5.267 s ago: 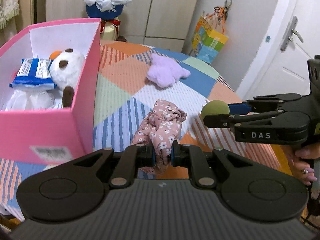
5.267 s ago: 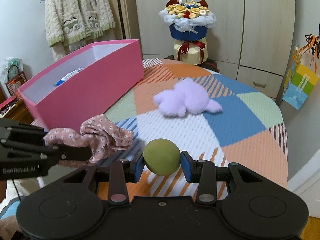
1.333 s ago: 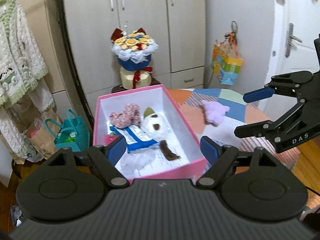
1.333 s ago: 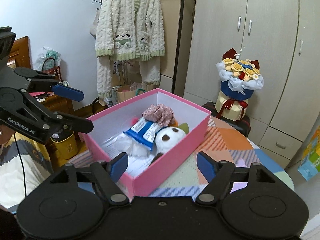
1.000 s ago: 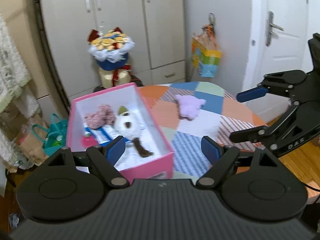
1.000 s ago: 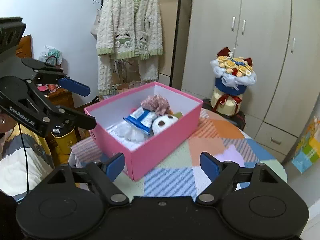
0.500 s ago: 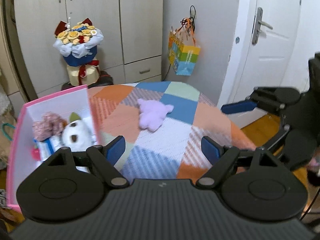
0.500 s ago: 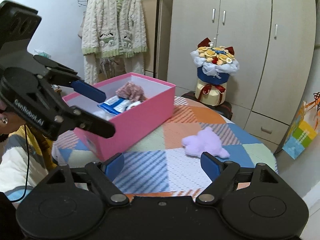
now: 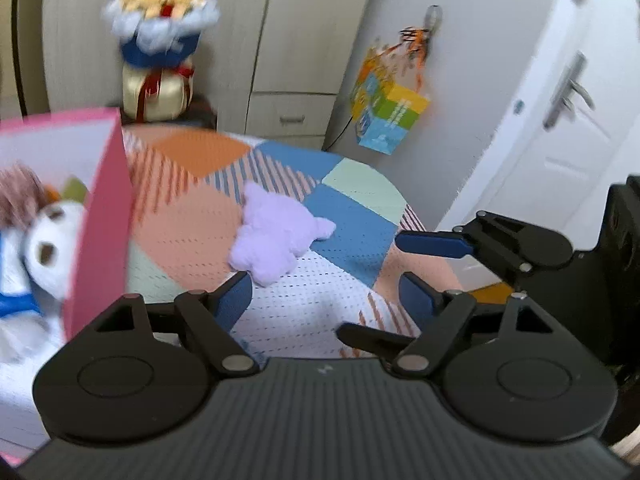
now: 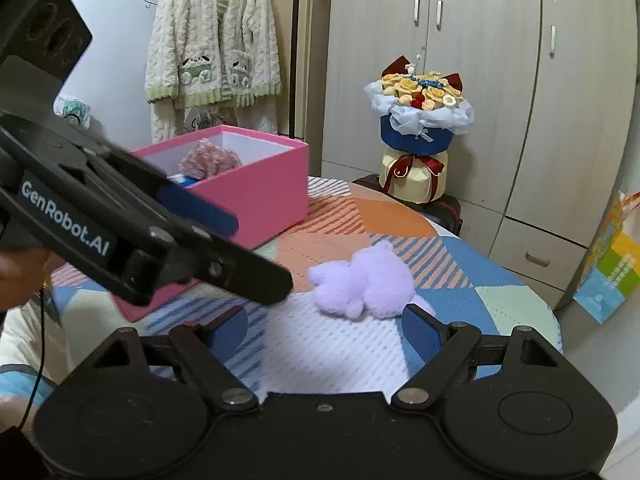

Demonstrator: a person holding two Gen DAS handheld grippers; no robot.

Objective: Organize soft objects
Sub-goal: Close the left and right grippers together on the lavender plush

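Note:
A purple plush toy lies on the patchwork table cover; it also shows in the right wrist view. My left gripper is open and empty just in front of it. My right gripper is open and empty, close to the toy on its near side. The pink box stands at the left; in the left wrist view its wall is close by. Inside it lie a white plush, the pink floral cloth and a blue-white pack.
A flower bouquet stands behind the table before the wardrobe. A colourful paper bag hangs on the wall at the right. The table edge curves away at the right. A cardigan hangs at the back left.
Both grippers have let go of the cloth and ball, now in the box, and have swung right and down toward the purple plush toy.

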